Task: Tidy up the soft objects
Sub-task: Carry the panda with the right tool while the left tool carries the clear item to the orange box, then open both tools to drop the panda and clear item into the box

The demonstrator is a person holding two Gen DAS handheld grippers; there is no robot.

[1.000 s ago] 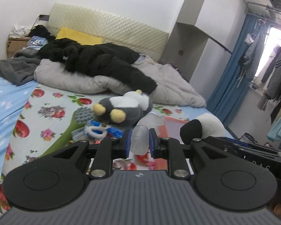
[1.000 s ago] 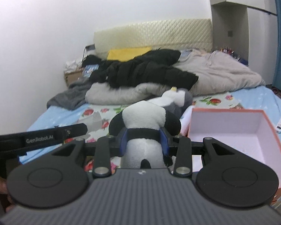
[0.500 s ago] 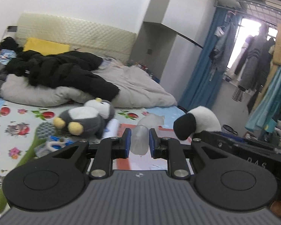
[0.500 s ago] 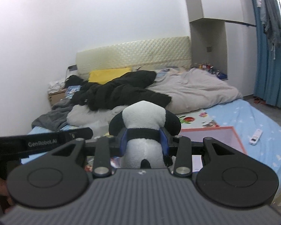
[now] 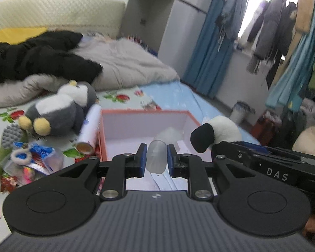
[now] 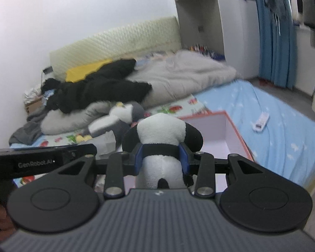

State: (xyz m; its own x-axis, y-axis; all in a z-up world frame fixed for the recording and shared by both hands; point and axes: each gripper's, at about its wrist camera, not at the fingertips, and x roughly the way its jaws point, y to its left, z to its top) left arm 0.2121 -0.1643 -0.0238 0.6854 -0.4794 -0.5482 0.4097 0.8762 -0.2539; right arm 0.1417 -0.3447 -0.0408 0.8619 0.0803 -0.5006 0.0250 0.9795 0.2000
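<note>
Two grippers, each gripping a soft thing, held over one open pink box on the bed.

The single pink box stood open on the fruit-print sheet; as far as its white inside showed, nothing lay in it, though the grippers hid its near floor. The left gripper had its jaws closed on one translucent soft piece, held above the box's near side. The right gripper had its jaws clamped around one panda plush, also above the box's near edge. One grey penguin plush lay on the sheet just left of the box, with one white roll between them, resting against the box's left wall. One white remote lay on the blue sheet, right of the box.
</note>
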